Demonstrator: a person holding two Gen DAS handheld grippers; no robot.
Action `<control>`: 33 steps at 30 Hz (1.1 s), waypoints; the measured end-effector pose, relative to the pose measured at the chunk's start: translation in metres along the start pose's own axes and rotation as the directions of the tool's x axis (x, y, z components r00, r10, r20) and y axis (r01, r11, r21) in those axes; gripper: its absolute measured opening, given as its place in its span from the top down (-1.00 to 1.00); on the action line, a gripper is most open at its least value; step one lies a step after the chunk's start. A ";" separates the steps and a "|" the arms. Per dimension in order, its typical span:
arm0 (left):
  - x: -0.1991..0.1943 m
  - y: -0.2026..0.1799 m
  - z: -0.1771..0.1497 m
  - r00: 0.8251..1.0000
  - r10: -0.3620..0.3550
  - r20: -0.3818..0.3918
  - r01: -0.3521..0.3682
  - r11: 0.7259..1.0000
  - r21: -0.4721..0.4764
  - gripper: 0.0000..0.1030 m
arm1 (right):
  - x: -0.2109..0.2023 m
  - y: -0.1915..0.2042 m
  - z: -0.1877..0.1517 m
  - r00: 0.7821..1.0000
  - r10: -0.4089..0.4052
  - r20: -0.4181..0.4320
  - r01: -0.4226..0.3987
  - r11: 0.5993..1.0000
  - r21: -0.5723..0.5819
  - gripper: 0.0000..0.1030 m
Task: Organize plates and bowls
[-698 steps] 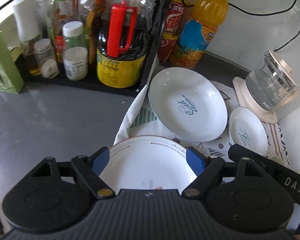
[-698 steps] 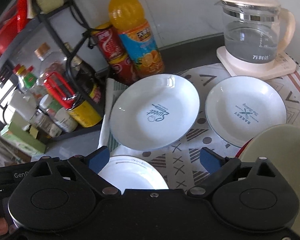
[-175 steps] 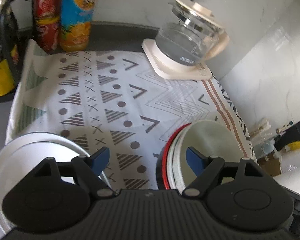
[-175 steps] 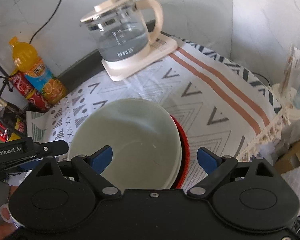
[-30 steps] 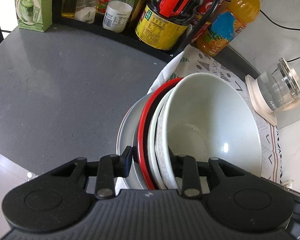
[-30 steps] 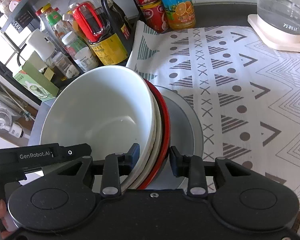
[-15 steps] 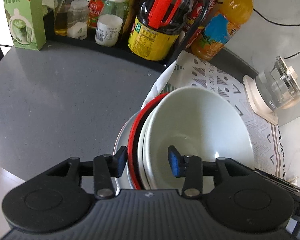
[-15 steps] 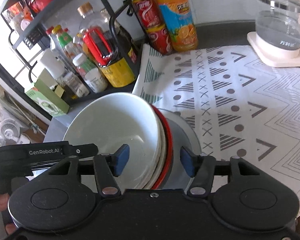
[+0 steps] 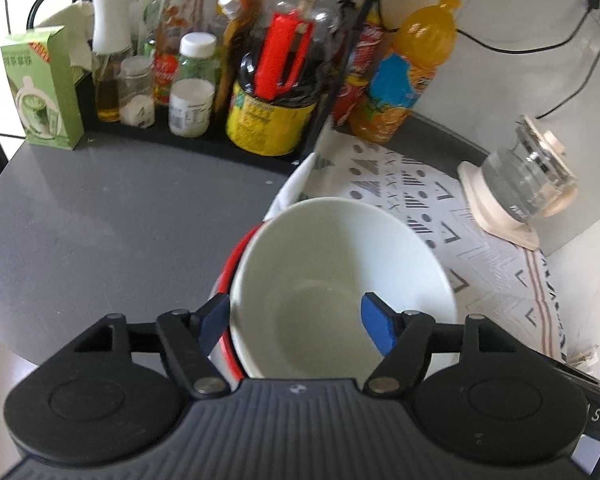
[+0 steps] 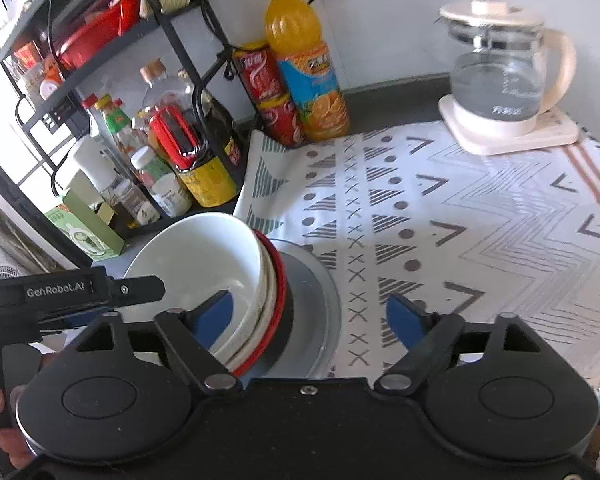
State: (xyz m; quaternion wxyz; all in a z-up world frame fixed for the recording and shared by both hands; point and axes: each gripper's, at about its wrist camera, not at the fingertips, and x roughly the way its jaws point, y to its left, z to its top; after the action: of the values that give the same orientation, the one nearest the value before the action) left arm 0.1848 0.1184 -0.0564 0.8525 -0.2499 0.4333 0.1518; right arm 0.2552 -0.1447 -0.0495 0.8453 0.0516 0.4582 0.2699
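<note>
Table (image 9: 100,216): grey top, curved near edge, bare on the left.

Patterned cloth (image 10: 460,216): white with grey triangles, dots, crosses and chevrons, rust stripes at the far right; covers the right part of the table.

Black wire rack (image 10: 100,52): far left, tiered; lower tier crowded with bottles and jars.

Bowl stack (image 10: 228,280): at the near left corner of the cloth, where it meets the bare table. White bowl (image 9: 340,280) uppermost, nested in further white bowls and a red-rimmed bowl (image 10: 276,304); the lot sits on a grey-looking plate (image 10: 316,304). Stack tilts toward the left in the right wrist view.

Glass kettle (image 10: 504,72): cream lid and handle, on a cream base, far right of the cloth.

Orange drink bottle (image 10: 304,64): upright at the far edge of the cloth, touching two stacked red cans (image 10: 268,92) on its left.

Oil jug (image 9: 280,92): red handle, yellow label, on the rack's near right end.

Green carton (image 9: 44,88): upright, just left of the rack.

Left tool (image 9: 296,320): spread wide, blue pads either side of the stack's near rim, gripping nothing.

Right tool (image 10: 312,312): spread wide, left pad over the white bowl's inside, right pad above the cloth, gripping nothing.
</note>
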 end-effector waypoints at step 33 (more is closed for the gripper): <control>-0.078 -0.055 -0.035 0.982 -0.158 0.101 0.112 0.927 0.358 -0.99 | -0.114 -0.008 -0.055 0.880 -0.367 0.302 0.303 0.922 0.240 -0.99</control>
State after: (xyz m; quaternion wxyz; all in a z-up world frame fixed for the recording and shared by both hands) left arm 0.1426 0.0504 0.0061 0.9178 -0.1130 0.3796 0.0286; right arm 0.1649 -0.2179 0.0010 0.9371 0.0958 0.3297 0.0621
